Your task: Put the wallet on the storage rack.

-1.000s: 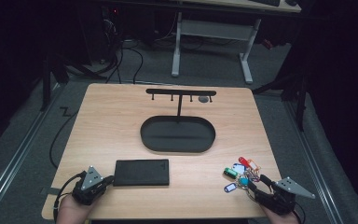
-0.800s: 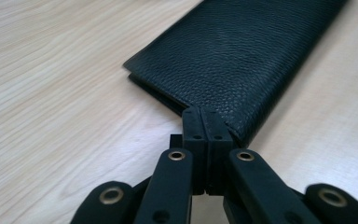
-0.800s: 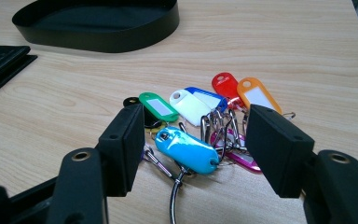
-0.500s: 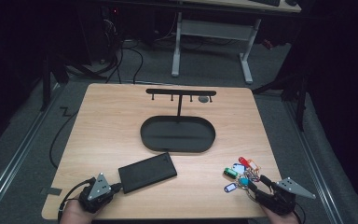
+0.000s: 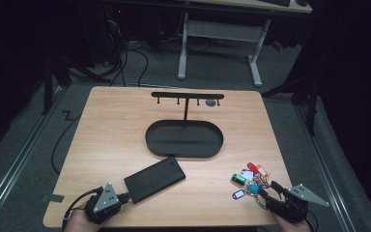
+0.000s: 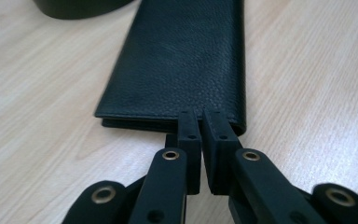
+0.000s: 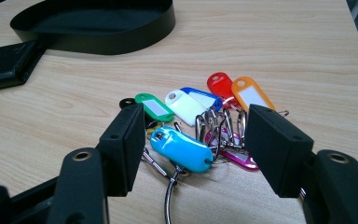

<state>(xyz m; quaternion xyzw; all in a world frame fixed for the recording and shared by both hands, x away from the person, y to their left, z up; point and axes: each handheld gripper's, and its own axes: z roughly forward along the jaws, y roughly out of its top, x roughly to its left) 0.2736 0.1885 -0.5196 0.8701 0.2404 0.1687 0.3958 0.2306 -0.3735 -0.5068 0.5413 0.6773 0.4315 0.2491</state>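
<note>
A black leather wallet (image 5: pixel 154 180) (image 6: pixel 182 60) lies at an angle on the wooden table, front left. My left gripper (image 5: pixel 123 197) (image 6: pixel 200 116) points at its near short edge, tips touching that edge near one corner. Its jaws stand almost together with a thin slit and nothing between them, having just been opening a little. At the front right lies a bunch of keys with coloured tags (image 5: pixel 249 181) (image 7: pixel 182 147). My right gripper (image 5: pixel 265 191) (image 7: pixel 198 133) is open, its jaws on either side of the light blue tag and the metal rings without pressing on them.
A black oval tray (image 5: pixel 183 154) (image 7: pixel 112 42) with an upright post and a hook bar (image 5: pixel 187 95) stands mid-table, just beyond the wallet. The table's front edge runs close under both hands. Desk legs and cables are on the floor behind.
The wallet has swung from square to the table edge to slanted, its far end now nearer the tray. My left gripper has shifted right along the front edge. The right gripper has kept still.
</note>
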